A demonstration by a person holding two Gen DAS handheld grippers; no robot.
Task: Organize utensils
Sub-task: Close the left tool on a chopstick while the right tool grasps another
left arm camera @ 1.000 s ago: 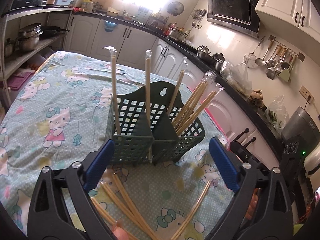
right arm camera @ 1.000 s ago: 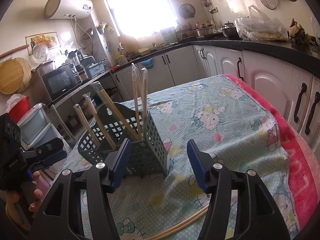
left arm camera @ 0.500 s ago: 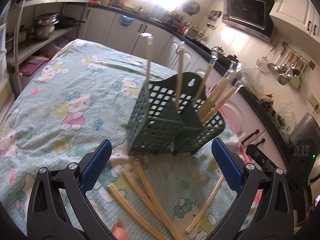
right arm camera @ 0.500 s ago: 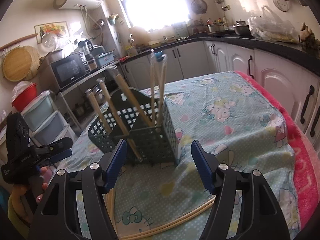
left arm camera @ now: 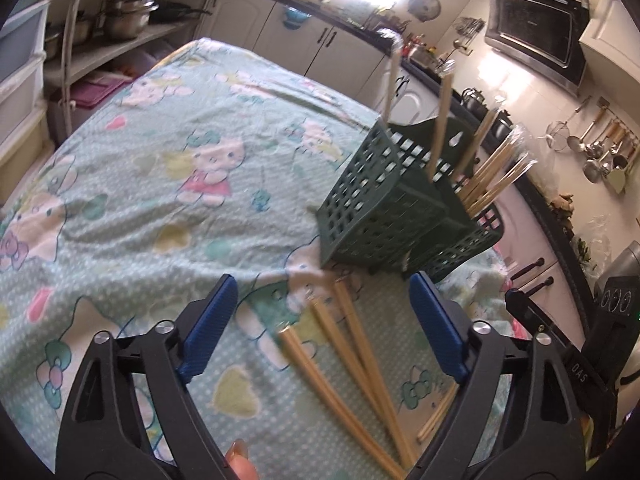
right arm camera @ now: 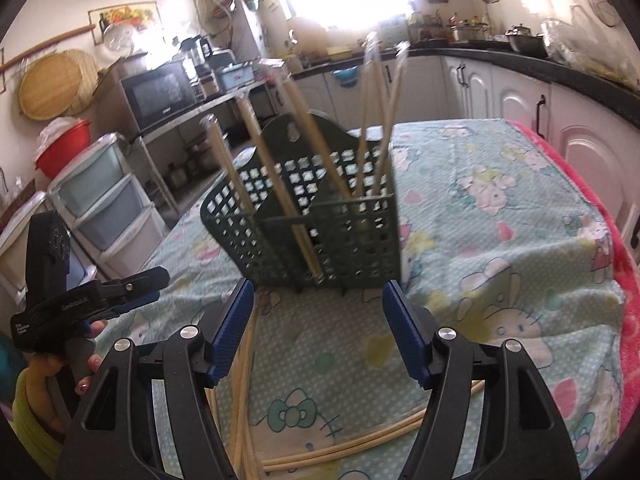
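Left gripper (left arm camera: 320,328), jaws just narrowed yet gaping empty above loose wrapped bamboo chopsticks (left arm camera: 352,364) on the cartoon-print tablecloth (left arm camera: 160,184), presumably lining up a pick for the dark green lattice plastic holder (left arm camera: 384,216); right gripper (right arm camera: 318,332) likewise agape, empty.

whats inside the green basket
Wrapped chopsticks stand in the basket, leaning, split between its compartments. Their lower ends show only partly through the mesh walls; the basket floor is hidden.
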